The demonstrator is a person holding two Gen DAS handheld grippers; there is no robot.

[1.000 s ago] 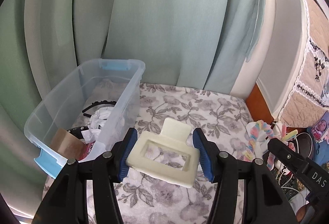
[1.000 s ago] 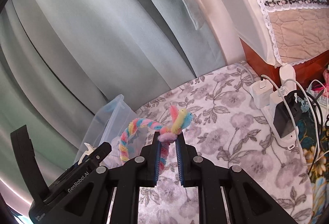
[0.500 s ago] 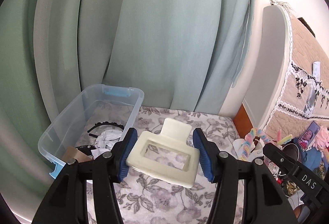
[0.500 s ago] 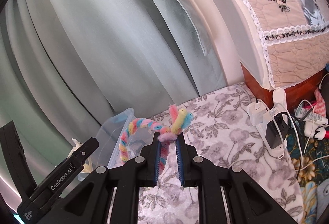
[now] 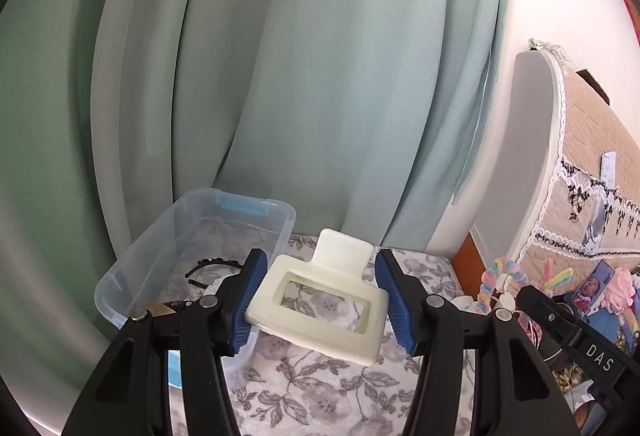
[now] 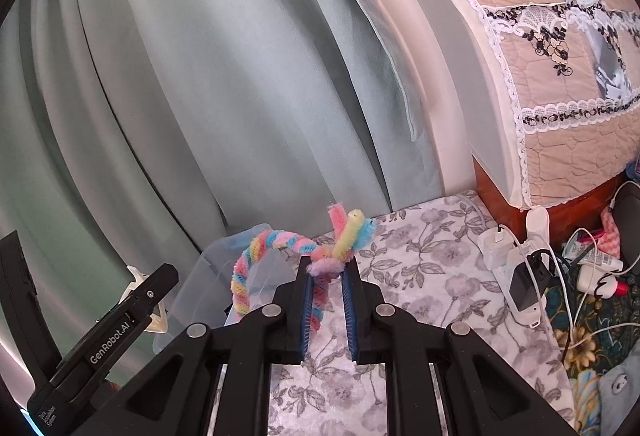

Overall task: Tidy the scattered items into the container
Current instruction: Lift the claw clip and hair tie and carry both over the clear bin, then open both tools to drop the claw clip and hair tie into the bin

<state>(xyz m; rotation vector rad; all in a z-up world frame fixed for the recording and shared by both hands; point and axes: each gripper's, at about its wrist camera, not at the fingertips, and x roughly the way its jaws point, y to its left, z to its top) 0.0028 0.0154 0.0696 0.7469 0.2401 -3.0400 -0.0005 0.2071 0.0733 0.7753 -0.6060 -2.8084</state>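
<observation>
My left gripper (image 5: pixel 320 300) is shut on a cream plastic frame with a tab (image 5: pixel 320 310), held in the air above the floral cloth, just right of the clear plastic bin (image 5: pixel 192 224). The bin holds a black headband (image 5: pixel 218 263), white crumpled paper and a brown item. My right gripper (image 6: pixel 327 290) is shut on a pastel twisted pipe-cleaner headband (image 6: pixel 272 244), raised above the cloth right of the bin (image 6: pixel 240 248). That headband also shows in the left wrist view (image 5: pixel 498 276).
Green curtains hang behind the bin. A quilt-covered headboard (image 6: pixel 560 48) stands on the right. A power strip with chargers and cables (image 6: pixel 524 276) lies on the floral cloth (image 6: pixel 420 276) at the right, next to small clutter.
Both grippers have risen and pulled back with their items still gripped; the bin and the cloth look smaller and lower in both views.
</observation>
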